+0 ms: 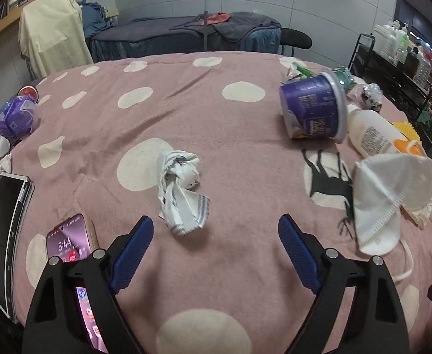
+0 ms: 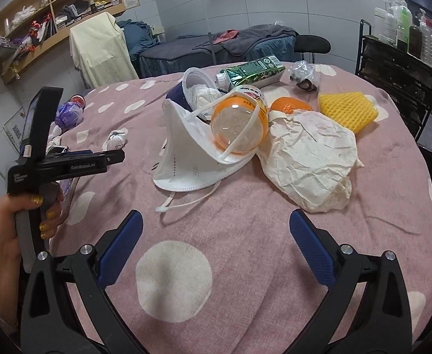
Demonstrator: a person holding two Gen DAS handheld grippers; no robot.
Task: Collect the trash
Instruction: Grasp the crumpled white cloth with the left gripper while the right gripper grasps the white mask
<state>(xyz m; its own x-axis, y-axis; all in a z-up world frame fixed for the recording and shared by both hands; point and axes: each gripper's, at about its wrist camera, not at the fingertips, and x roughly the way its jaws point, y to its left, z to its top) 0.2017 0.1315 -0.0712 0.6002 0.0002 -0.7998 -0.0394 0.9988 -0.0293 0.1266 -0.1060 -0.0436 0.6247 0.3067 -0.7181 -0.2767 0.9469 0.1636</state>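
On the pink dotted tablecloth (image 1: 230, 135) a crumpled white wrapper (image 1: 180, 188) lies just ahead of my left gripper (image 1: 215, 221), nearer its left finger; the jaws are open and hold nothing. To the right lie a white face mask (image 1: 387, 194), a tipped purple cup (image 1: 313, 106) and a white bottle (image 1: 372, 132). My right gripper (image 2: 216, 214) is open over bare cloth, short of the face mask (image 2: 192, 153), the orange-capped bottle (image 2: 239, 124) and a crumpled paper bag (image 2: 310, 159).
Behind the pile are a green carton (image 2: 254, 70), an orange (image 2: 289, 106), yellow foam netting (image 2: 348, 109) and a plastic bundle (image 2: 304, 75). A lit phone (image 1: 68, 242) and a dark tablet (image 1: 3, 236) lie at left, a purple wrapper (image 1: 15, 115) farther back. A hand (image 2: 18, 221) holds the left gripper.
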